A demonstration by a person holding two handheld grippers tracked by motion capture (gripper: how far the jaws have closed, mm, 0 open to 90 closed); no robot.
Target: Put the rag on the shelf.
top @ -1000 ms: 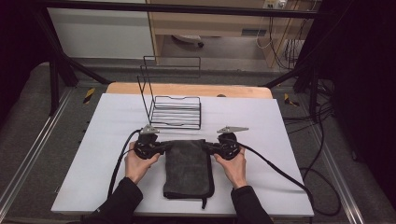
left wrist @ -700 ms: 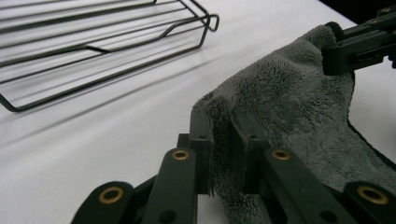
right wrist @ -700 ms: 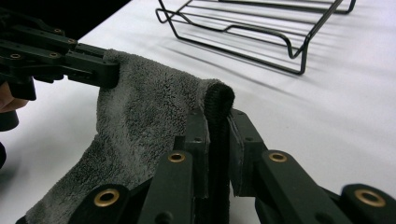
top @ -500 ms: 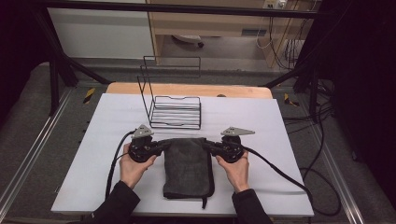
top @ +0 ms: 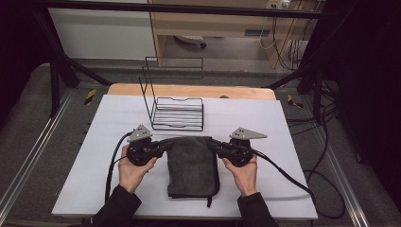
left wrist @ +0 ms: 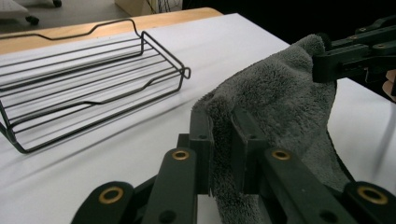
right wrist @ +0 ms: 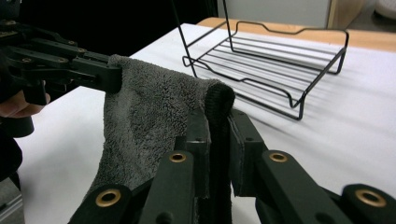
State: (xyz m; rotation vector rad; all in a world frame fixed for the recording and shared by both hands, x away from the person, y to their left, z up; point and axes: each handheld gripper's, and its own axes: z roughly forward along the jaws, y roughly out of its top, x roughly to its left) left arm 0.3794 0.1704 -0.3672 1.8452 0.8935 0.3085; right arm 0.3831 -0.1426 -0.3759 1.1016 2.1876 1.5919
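Note:
A dark grey folded towel (top: 191,165) lies lengthwise on the white table, its far edge lifted off the surface. My left gripper (top: 166,142) is shut on the towel's far left corner (left wrist: 219,140), the fabric pinched between its jaws. On the far right corner (right wrist: 217,107) my right gripper (top: 213,143) is shut the same way. Each gripper view shows the other gripper (left wrist: 327,63) (right wrist: 109,74) clamped on the opposite corner, with the towel (right wrist: 149,126) sagging between them. The towel's near end still rests on the table.
A black wire rack (top: 175,101) with a tall back frame stands just beyond the towel, at the table's middle rear. A wooden strip (top: 191,91) edges the table's far side. Black cables (top: 288,177) trail from both grippers over the white tabletop (top: 94,142).
Both hands have risen and drawn slightly toward the person, lifting the towel's far edge off the table. Both grips stay the same.

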